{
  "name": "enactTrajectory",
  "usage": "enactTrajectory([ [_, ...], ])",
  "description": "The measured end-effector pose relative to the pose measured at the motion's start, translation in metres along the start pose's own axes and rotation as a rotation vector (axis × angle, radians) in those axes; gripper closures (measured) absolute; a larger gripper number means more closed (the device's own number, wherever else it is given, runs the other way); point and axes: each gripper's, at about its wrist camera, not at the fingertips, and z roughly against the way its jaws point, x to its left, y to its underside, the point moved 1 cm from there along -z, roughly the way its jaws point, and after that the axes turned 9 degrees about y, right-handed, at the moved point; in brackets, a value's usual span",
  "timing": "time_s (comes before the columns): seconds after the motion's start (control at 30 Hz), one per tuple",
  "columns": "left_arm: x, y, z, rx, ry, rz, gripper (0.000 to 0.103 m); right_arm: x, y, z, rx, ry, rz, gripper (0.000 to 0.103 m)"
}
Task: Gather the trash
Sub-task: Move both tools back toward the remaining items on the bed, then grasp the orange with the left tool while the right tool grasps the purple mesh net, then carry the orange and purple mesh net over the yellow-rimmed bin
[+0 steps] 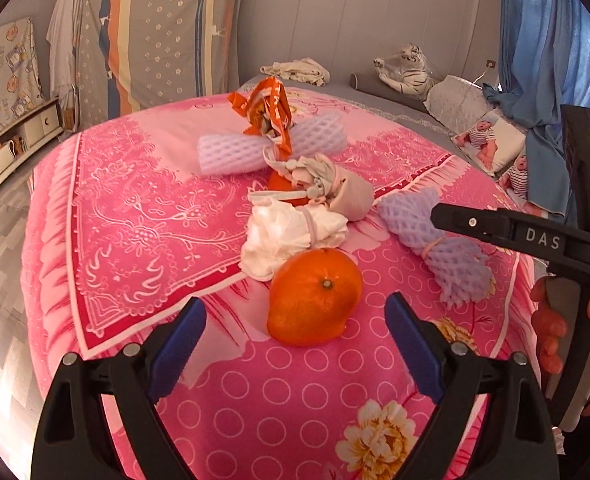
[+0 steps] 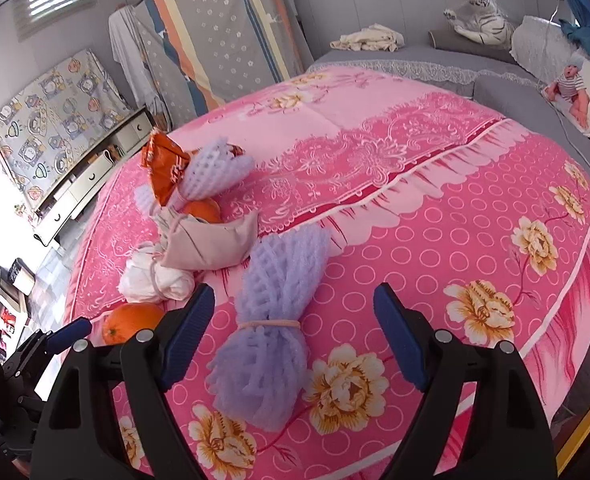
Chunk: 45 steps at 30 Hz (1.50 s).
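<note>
On the pink flowered blanket (image 1: pixel 135 220) lies a heap of trash: an orange wrapper (image 1: pixel 269 110), a white foam net (image 1: pixel 235 148), a beige wad (image 1: pixel 351 196), a crumpled white tissue (image 1: pixel 291 236) and a purple foam net (image 1: pixel 439 240) tied with a band. A whole orange (image 1: pixel 313 298) lies nearest, between and just ahead of the fingertips of my open left gripper (image 1: pixel 295 312), untouched. My right gripper (image 2: pixel 293 300) is open and straddles the purple foam net (image 2: pixel 271 320) without pressing on it. One of its fingers (image 1: pixel 475 226) shows in the left wrist view.
A person's hand (image 1: pixel 551 332) holds the right gripper's handle. Behind the blanket are a grey sheet (image 2: pixel 435 56), a plush tiger (image 2: pixel 483 20), baby-print pillows (image 2: pixel 575 88) and a cream cloth (image 2: pixel 371 38). A drawer unit (image 2: pixel 95 172) stands on the left.
</note>
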Motion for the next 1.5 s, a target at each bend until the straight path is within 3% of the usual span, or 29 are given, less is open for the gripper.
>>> enactTrajectory([
  [0.23, -0.005, -0.006, -0.014, 0.033, 0.012, -0.016, 0.017, 0.002, 0.000, -0.016, 0.035, 0.007, 0.008, 0.026],
  [0.5, -0.011, -0.006, -0.033, 0.096, 0.009, -0.038, 0.037, -0.002, 0.000, -0.027, 0.057, 0.018, -0.005, 0.029],
  [0.8, -0.008, -0.006, -0.035, 0.104, 0.004, -0.027, 0.058, 0.005, 0.003, -0.030, 0.060, 0.051, 0.033, 0.033],
  [1.0, -0.006, -0.004, -0.030, 0.103, -0.005, -0.026, 0.060, 0.007, 0.003, -0.031, 0.070, 0.049, 0.051, 0.045],
  [1.17, -0.006, -0.002, -0.021, 0.096, -0.013, -0.021, 0.060, 0.015, 0.007, -0.027, 0.072, 0.035, 0.089, 0.066],
  [1.5, -0.003, -0.001, 0.001, 0.059, -0.020, -0.013, 0.060, 0.009, 0.005, -0.012, 0.059, -0.006, 0.066, 0.073],
])
